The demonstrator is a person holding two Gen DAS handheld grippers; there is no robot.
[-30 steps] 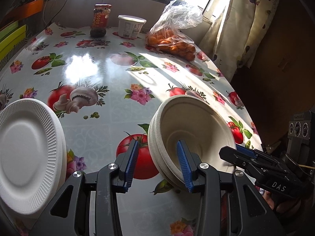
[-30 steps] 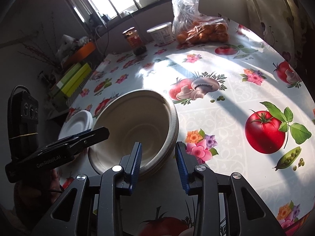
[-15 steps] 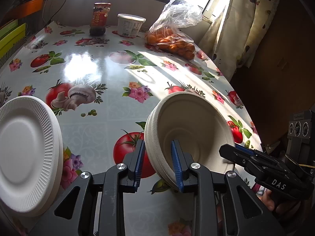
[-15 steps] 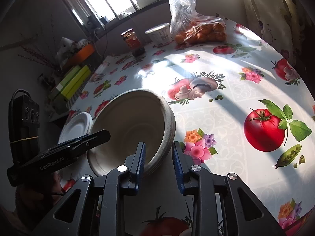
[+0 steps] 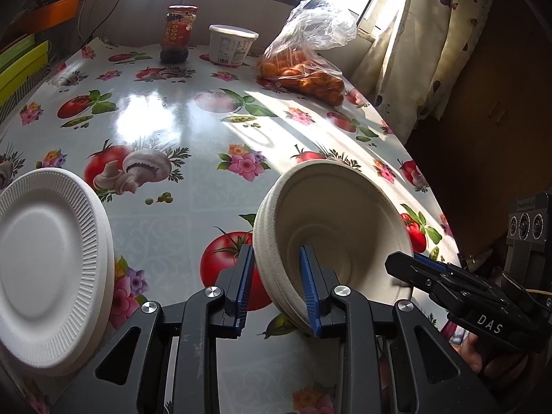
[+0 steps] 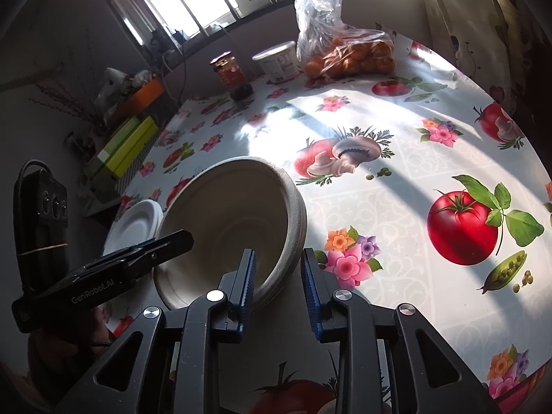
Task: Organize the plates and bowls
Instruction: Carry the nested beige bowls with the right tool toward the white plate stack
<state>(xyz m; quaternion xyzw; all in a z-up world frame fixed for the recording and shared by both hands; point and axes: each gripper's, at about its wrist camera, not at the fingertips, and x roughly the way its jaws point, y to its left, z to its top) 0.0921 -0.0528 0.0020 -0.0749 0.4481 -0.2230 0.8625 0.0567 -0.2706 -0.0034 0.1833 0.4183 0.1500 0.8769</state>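
Observation:
A stack of beige paper bowls (image 5: 338, 214) (image 6: 227, 214) is near the front of the flowered table. My left gripper (image 5: 275, 252) is shut on its left rim, one blue pad outside the wall and one inside. My right gripper (image 6: 277, 253) is shut on the opposite rim in the same way. Each gripper shows in the other's view: the right gripper (image 5: 402, 265) at the bowls' far side, the left gripper (image 6: 183, 238) over the near-left rim. A stack of white ribbed plates (image 5: 45, 258) (image 6: 134, 224) lies left of the bowls.
At the back by the window stand a red-lidded jar (image 5: 179, 32), a white tub (image 5: 231, 43) and a plastic bag of oranges (image 5: 303, 72). The table edge (image 5: 407, 158) curves along the right beside a curtain (image 5: 424, 41). Green boxes (image 6: 127, 148) sit off the left side.
Both grippers' jaws have narrowed onto the bowl stack's rim, from standing loosely astride it to pressing on it. The hands have stayed where they were.

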